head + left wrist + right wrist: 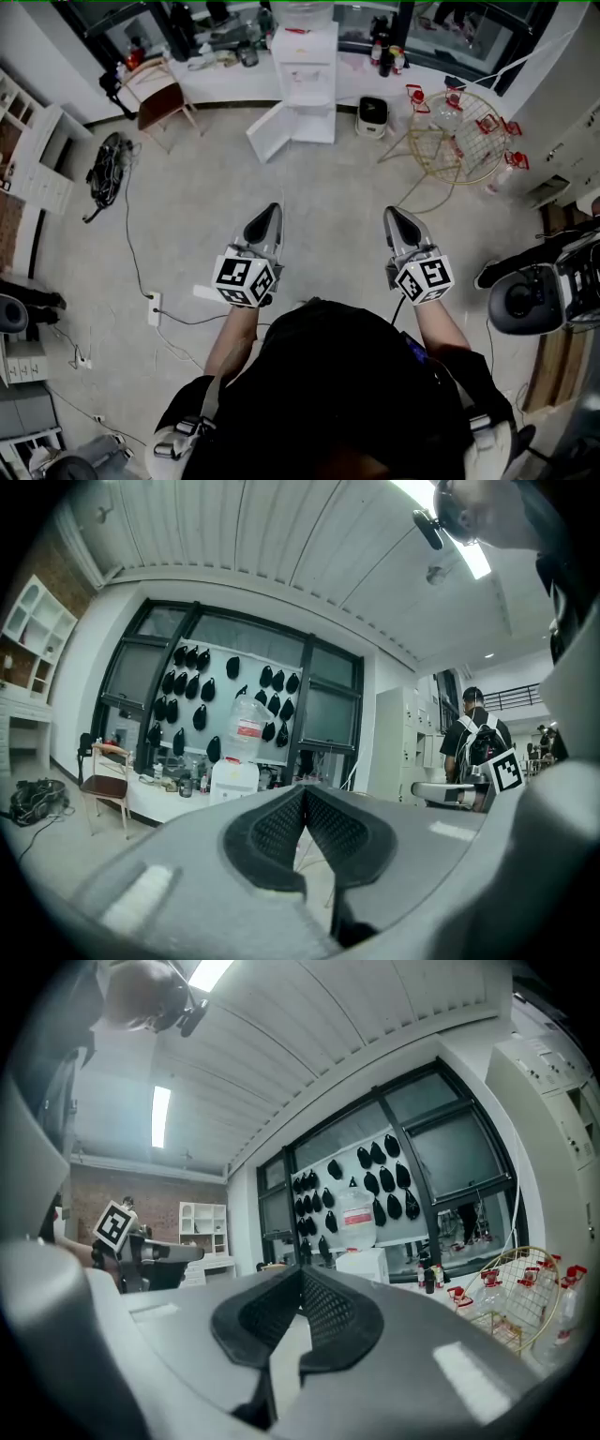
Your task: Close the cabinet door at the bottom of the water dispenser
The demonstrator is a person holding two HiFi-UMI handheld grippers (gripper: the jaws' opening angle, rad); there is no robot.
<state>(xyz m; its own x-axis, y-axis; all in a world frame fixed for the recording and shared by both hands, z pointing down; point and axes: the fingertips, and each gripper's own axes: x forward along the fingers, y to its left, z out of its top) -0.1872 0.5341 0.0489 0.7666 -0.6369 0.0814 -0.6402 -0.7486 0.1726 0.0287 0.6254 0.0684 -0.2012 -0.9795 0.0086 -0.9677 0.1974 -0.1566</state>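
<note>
The white water dispenser (305,80) stands far ahead against the window wall, a clear bottle on top. Its bottom cabinet door (269,131) hangs open, swung out to the left. In the left gripper view the water dispenser (234,778) shows small above the jaws, and in the right gripper view the water dispenser (364,1262) shows the same way. My left gripper (273,213) and right gripper (394,217) are held level side by side, well short of the dispenser. Both are shut with nothing between the pads, seen at the left gripper (305,791) and the right gripper (300,1272).
A gold wire rack (455,141) with red-capped bottles stands right of the dispenser, a small white appliance (373,116) between them. A wooden chair (161,98) and a black cable bundle (105,169) lie left. A power strip (154,307) and cord cross the floor. An office chair (539,286) sits right.
</note>
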